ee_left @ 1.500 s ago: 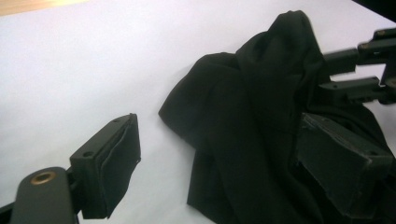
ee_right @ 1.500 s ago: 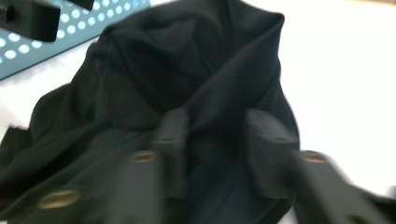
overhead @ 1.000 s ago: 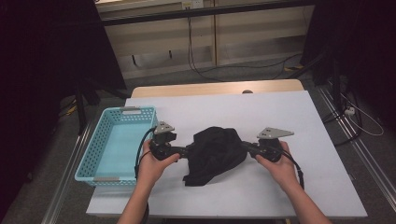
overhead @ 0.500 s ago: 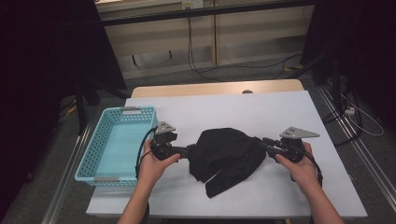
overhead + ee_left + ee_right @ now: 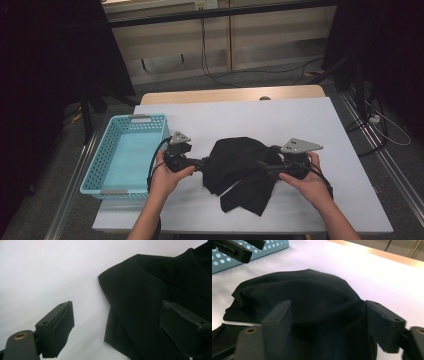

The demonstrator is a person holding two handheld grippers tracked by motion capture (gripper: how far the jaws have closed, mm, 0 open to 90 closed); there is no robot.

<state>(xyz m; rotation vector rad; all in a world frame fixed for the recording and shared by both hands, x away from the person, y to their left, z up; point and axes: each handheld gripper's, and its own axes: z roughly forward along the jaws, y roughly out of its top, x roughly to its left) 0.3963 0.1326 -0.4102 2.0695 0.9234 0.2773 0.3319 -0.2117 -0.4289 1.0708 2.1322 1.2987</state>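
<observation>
— How do my two tools stand?

— My right gripper (image 5: 264, 165) has just been opening its jaws; they now stand wide, astride a raised fold of the crumpled black cloth garment (image 5: 240, 170), and I can't see the pads pressing it. My left gripper (image 5: 204, 163) is spread wide too. One of its pads hangs over bare table, the other sits over the cloth's left edge, and nothing is clamped.

— Where does the cloth lie?

— Near the middle of the white table top (image 5: 250, 115), toward my near side, between the two grippers. Its left edge runs just past my left tool. A loose flap spills toward the near edge of the table, though a strip of white is left in front of it.

— What room is there around it?

— The far half of the table is open white, out to the wooden strip (image 5: 230, 95) along the far edge. To the right, there's bare surface beyond my right hand (image 5: 307, 182). On the left the light blue perforated plastic basket (image 5: 107, 155) sits at the table's left edge, just beside my left hand (image 5: 167, 177).
</observation>
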